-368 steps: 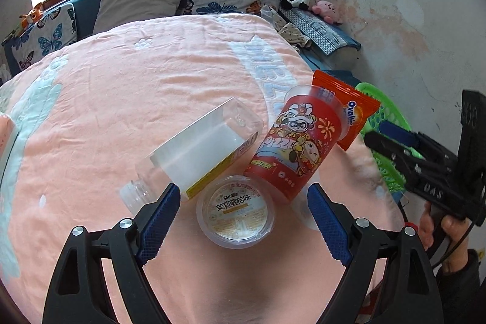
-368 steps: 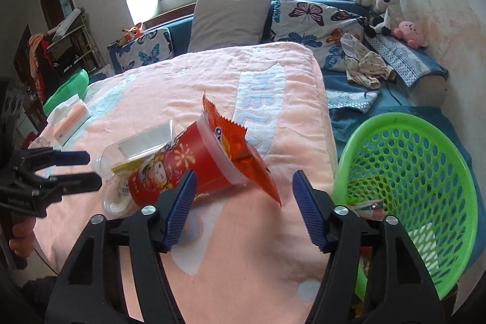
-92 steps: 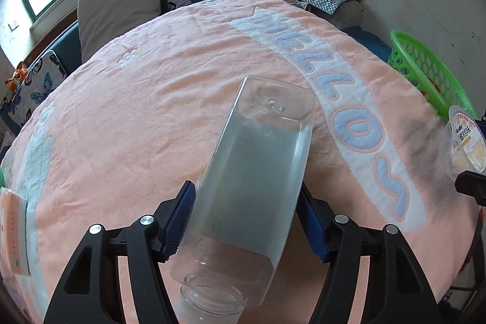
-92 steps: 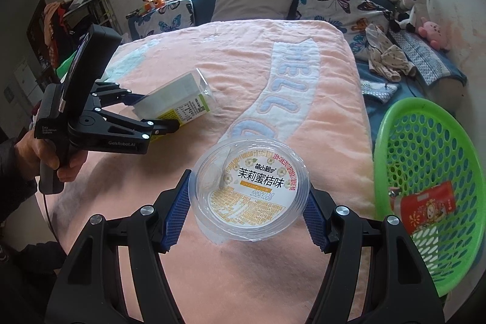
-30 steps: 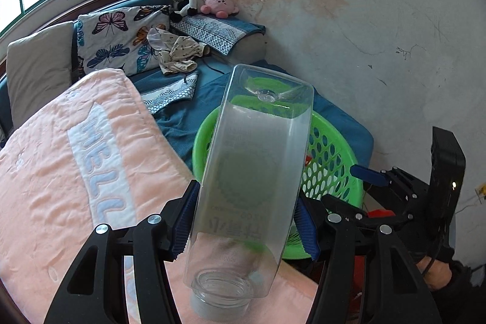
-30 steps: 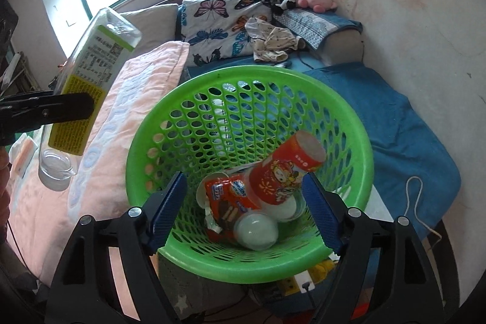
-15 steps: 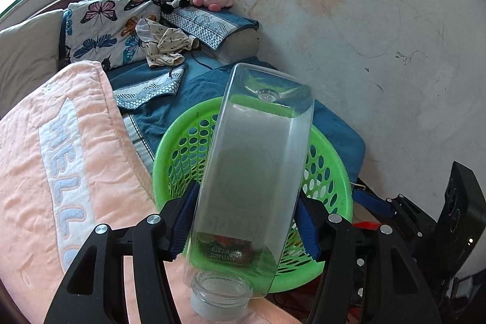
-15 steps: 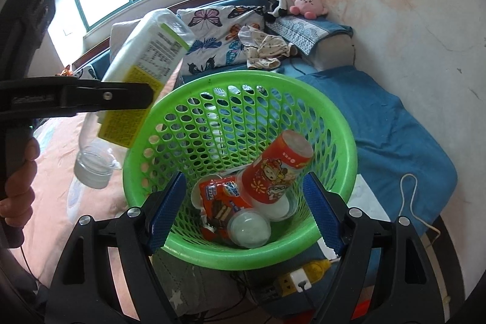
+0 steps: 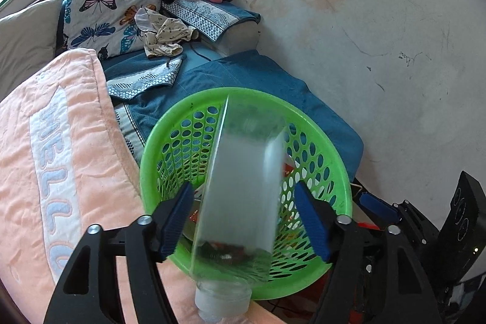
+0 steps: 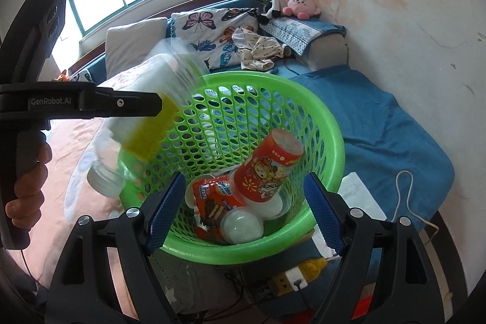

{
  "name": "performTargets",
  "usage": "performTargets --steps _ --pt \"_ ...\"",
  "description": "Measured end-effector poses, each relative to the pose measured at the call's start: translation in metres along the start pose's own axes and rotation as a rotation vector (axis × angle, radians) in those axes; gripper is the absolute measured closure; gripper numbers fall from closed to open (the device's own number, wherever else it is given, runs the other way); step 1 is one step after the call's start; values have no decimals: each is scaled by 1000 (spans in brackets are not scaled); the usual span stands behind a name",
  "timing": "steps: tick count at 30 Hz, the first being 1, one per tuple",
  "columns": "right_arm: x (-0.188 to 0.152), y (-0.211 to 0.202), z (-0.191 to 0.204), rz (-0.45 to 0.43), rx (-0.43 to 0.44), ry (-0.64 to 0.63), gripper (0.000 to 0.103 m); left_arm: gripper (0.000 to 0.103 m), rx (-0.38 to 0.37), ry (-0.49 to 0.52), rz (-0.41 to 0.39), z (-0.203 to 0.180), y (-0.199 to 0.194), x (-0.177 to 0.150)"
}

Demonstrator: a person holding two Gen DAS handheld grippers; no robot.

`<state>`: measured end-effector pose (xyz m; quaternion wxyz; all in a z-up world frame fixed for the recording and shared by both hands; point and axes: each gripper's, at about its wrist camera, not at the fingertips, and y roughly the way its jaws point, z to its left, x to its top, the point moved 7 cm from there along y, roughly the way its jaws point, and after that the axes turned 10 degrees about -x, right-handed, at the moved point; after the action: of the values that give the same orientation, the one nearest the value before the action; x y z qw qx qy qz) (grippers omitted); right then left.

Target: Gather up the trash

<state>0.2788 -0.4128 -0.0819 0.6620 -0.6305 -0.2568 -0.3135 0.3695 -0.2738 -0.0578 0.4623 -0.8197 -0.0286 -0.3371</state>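
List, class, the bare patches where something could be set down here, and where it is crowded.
Free: the blue sheet between the green basket and wall; the peach blanket left of the basket. Crowded: the basket's bottom, with red cup, snack wrapper and tubs.

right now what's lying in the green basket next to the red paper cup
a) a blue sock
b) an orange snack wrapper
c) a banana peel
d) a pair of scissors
b: in the right wrist view an orange snack wrapper lies at the bottom of the green basket, right beside the red paper cup, with a clear lidded tub in front of them.
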Motion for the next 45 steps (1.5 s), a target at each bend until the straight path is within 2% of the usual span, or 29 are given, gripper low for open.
performTargets --steps 6,12,23,30,35,41,45 --pt "0 -5 0 -6 -9 -4 23 33 -23 -13 -21 -1 -11 1" --pt "-1 -16 9 -20 -1 -20 22 31 7 -14 -51 7 -31 -6" --pt "-7 -39 56 -34 47 -76 19 18 115 -14 -115 41 -96 -36" --pt "-13 -60 102 -52 92 -126 17 15 173 -50 -154 68 -143 -61" --pt "-16 -72 128 -58 121 -139 16 11 245 -75 -185 91 -176 -81" --pt "-24 -83 158 -59 147 -163 15 10 329 -101 -194 111 -204 -107" --pt "-31 -89 172 -62 156 -176 14 9 352 -130 -201 121 -221 -125"
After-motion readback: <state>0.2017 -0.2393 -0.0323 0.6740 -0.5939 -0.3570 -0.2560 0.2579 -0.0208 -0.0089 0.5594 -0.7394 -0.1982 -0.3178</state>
